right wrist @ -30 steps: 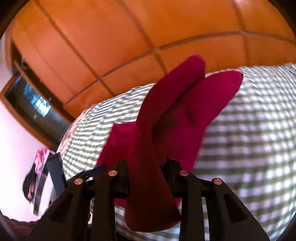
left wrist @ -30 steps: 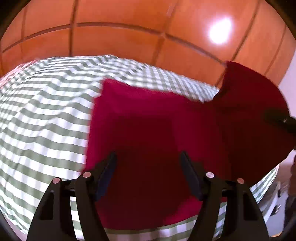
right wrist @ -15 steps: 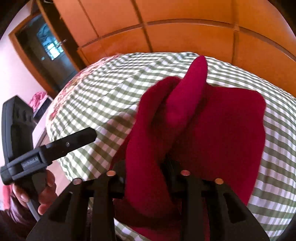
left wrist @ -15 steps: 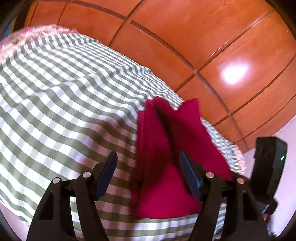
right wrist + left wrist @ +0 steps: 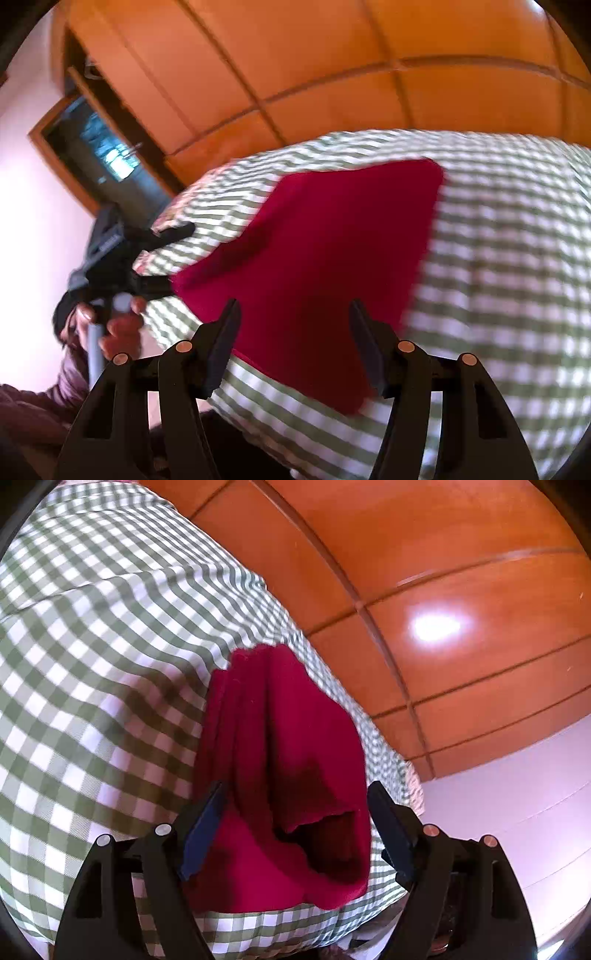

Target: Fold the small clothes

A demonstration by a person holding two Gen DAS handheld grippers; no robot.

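Released from my right tongs (image 5: 293, 332) since a second ago, the red cloth (image 5: 317, 258) lies flat on the green-and-white checked bedcover (image 5: 498, 258), where earlier it hung bunched and pinched between those 2 fingers. My left tongs (image 5: 295, 823) have swung round as well, from above a spread cloth to the end of a folded one.

No container appears in either view; the bedcover carries the cloth alone.

Seen from my right wrist, the cloth is a soft, matte, fleece-like piece in deep red, lying as a rough 4-sided shape with rounded corners, its near edge just short of the bed's edge. Seen from my left wrist, the red cloth (image 5: 284, 775) shows as stacked folds, the layers running away from the camera in ridges, with an open pocket of fabric at the near end. Behind the bed stands a glossy orange wood panel wall (image 5: 443, 590) with dark grooves and a bright glare spot.

My right tongs are opening, fingers apart above the cloth's near part, and I cannot tell whether the tips touch it. My left tongs are opening too, wide, their fingers flanking the folded end without pressing on it. From the right wrist, my left hand (image 5: 118, 325) holds the handle of the other tongs (image 5: 140, 258) beside the bed.
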